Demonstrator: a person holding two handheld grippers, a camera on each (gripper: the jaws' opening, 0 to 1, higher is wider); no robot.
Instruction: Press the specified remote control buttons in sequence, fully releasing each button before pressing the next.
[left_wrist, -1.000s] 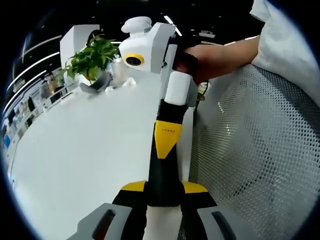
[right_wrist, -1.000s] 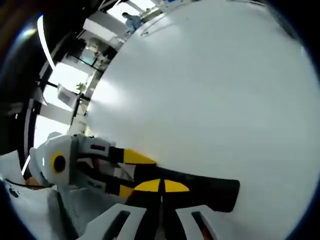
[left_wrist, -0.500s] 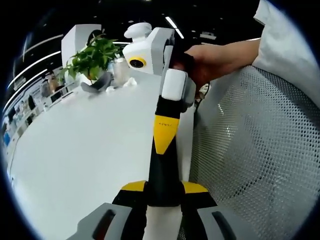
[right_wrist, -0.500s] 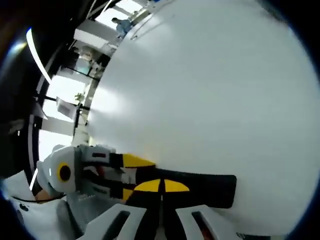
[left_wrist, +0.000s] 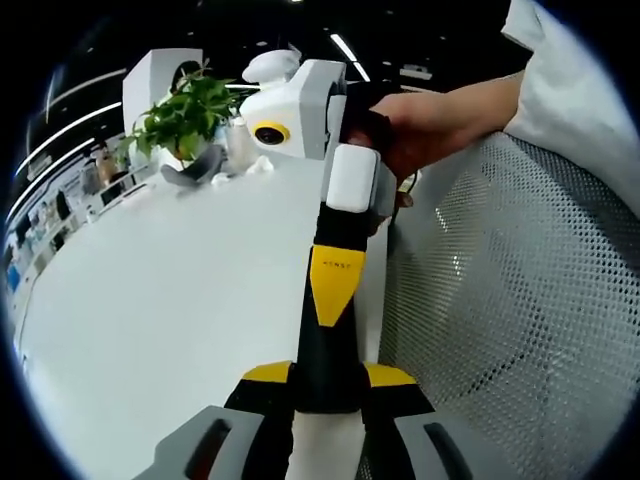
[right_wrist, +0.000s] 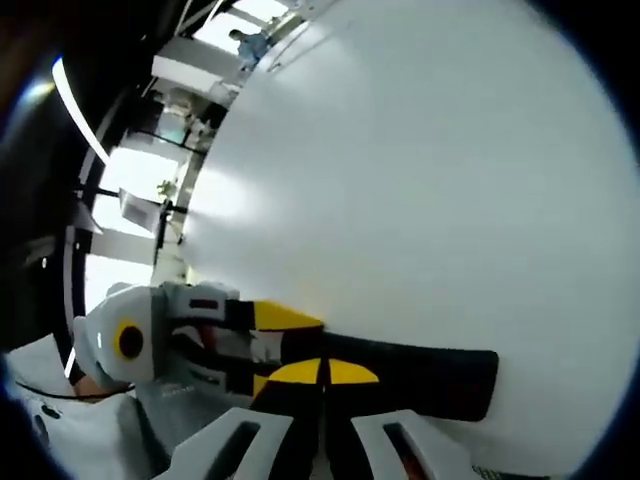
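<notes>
— Any writing you can read?

— Hardly. In the left gripper view, the right gripper (left_wrist: 330, 330) has a short line of small dark characters on its yellow jaw tip, too small to make out.

— Nothing else?

— In the right gripper view, the left gripper (right_wrist: 290, 345) carries a small red-and-dark mark on its grey body, blurred past reading. The table (right_wrist: 420, 180) bears no lettering I can read.

The left tool (left_wrist: 327, 385) has its jaws closed on a black remote (left_wrist: 325, 350). Ahead, the right tool (left_wrist: 338, 290) (held by a hand (left_wrist: 420, 120)) touches the remote over the white worktop (left_wrist: 170, 300).
</notes>
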